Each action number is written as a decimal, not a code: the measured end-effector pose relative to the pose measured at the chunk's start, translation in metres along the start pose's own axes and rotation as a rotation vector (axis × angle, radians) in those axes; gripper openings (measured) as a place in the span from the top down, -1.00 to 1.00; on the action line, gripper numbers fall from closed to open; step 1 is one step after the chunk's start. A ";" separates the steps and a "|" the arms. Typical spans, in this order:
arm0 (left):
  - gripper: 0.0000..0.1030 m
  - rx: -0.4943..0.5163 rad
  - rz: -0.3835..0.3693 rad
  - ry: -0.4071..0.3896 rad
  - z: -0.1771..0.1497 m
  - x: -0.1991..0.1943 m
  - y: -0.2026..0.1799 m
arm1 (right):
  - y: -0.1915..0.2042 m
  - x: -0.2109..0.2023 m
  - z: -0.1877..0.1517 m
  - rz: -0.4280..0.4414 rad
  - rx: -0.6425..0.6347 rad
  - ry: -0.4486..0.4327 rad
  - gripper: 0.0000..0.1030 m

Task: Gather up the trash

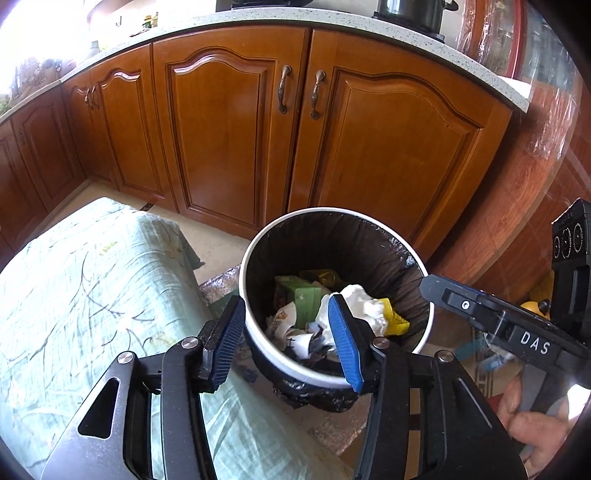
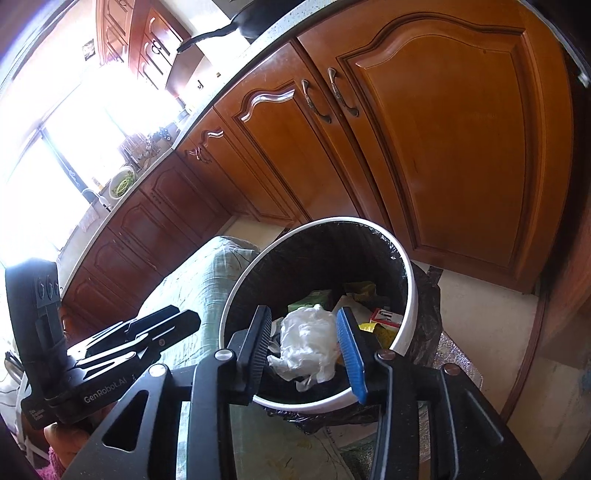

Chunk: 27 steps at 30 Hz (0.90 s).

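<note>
Hidden or cut off: the bottom of the bin (image 1: pixel 295 363) is out of sight under the rubbish; the black liner (image 1: pixel 354 236) covers its inner wall. A hand (image 1: pixel 532 424) shows only in part at the lower right of the left wrist view.
Hard to make out: the window side of the room is washed out by glare; small items on the countertop (image 1: pixel 258 16) there cannot be told apart.
Trash: a crumpled white wad (image 2: pixel 310 341) lies on top of the heap inside the bin, among green cartons (image 1: pixel 301 295), yellow packaging (image 1: pixel 395 321) and torn paper.
Left gripper (image 1: pixel 286 338): jaws partly apart, straddling the near rim of the bin, one pad outside the wall and one over the rubbish; nothing pinched.
Right gripper (image 2: pixel 306 350): jaws partly apart over the bin's near rim, the white wad seen between the pads; whether the pads touch it I cannot tell, though gaps show on both sides.
Surface: pale floor tiles, with a dark speckled mat under the bin.
Room: a kitchen with a run of lower cabinets (image 1: pixel 229 129) under a speckled light countertop; a dark pot (image 1: pixel 410 13) stands on it.
Beside the bin: a pale green cloth (image 1: pixel 92 295) with a leafy print, rumpled, draped over something low.
Materials and shapes: round white smooth bin; glossy crinkled liner; arched wooden doors with bronze handles; blue ribbed gripper pads on black metal.
</note>
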<state>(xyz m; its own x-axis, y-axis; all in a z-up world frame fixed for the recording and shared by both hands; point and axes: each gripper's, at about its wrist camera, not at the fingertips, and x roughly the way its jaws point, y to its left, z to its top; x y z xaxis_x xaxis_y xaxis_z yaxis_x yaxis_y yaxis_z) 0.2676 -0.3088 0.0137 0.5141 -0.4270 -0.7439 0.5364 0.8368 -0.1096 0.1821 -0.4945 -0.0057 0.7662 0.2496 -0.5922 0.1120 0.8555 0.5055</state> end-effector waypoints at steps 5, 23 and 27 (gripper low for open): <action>0.00 -0.048 0.003 -0.028 -0.017 -0.021 0.017 | 0.011 -0.014 -0.010 0.012 -0.002 -0.040 0.09; -0.56 -0.194 0.062 -0.157 -0.121 -0.106 0.068 | 0.081 -0.060 -0.101 -0.047 -0.068 -0.228 -0.93; -0.61 -0.213 0.087 -0.218 -0.139 -0.126 0.078 | 0.103 -0.076 -0.113 -0.104 -0.133 -0.297 -0.94</action>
<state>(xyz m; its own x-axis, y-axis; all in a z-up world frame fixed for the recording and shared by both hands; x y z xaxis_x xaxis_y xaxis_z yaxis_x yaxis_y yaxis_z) 0.1515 -0.1419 0.0077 0.6959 -0.3946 -0.6000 0.3433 0.9166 -0.2047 0.0634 -0.3744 0.0203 0.9080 0.0319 -0.4177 0.1303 0.9262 0.3539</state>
